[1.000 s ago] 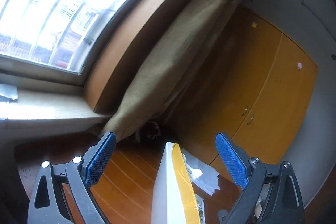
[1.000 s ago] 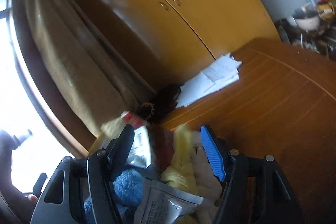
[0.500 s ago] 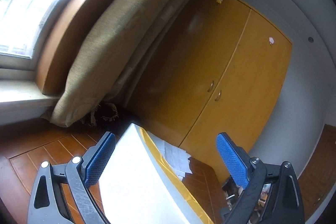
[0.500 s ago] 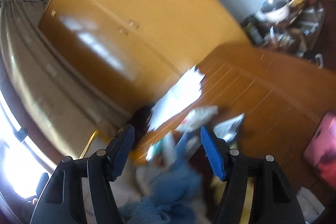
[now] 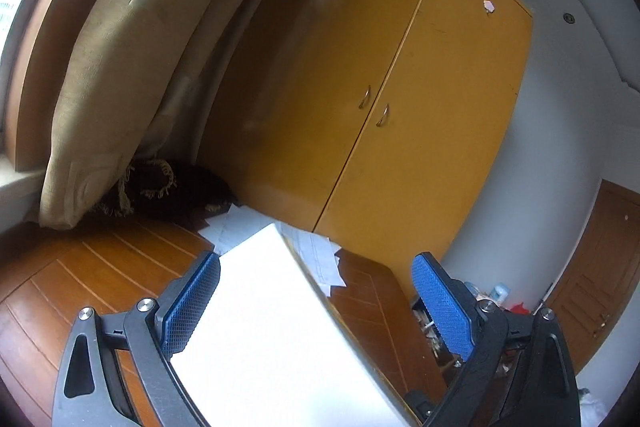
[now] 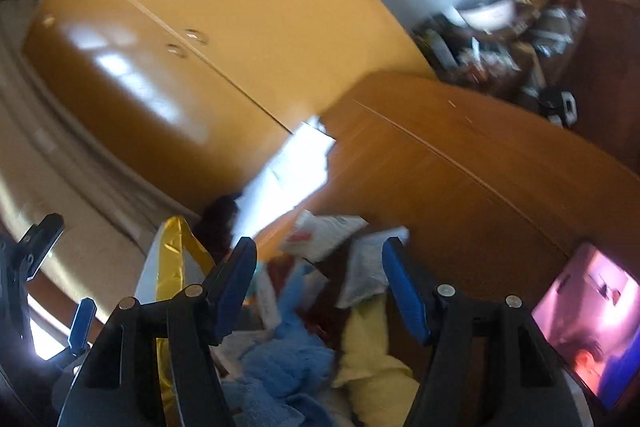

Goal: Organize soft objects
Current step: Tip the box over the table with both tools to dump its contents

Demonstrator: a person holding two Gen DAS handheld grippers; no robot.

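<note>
In the right wrist view a blue towel (image 6: 288,359) and a pale yellow cloth (image 6: 372,347) lie heaped on the wooden table (image 6: 460,187), with plastic packets (image 6: 364,267) among them. My right gripper (image 6: 320,291) is open just above this heap, holding nothing. A white box with a yellow rim (image 6: 172,267) stands left of the heap. In the left wrist view the same white box (image 5: 272,339) fills the space between the blue pads of my open left gripper (image 5: 316,303); whether they touch it I cannot tell.
Yellow cupboard doors (image 5: 400,87) and a beige curtain (image 5: 112,67) stand behind the table. White papers (image 5: 316,251) lie at the table's back edge. A lit screen (image 6: 588,323) sits at the right, clutter with a pot (image 6: 488,15) farther back.
The left view has swung right, from window to cupboard, and the white box now fills more space between the fingers. The right view lifted and swung right, showing more table and the lit screen.
</note>
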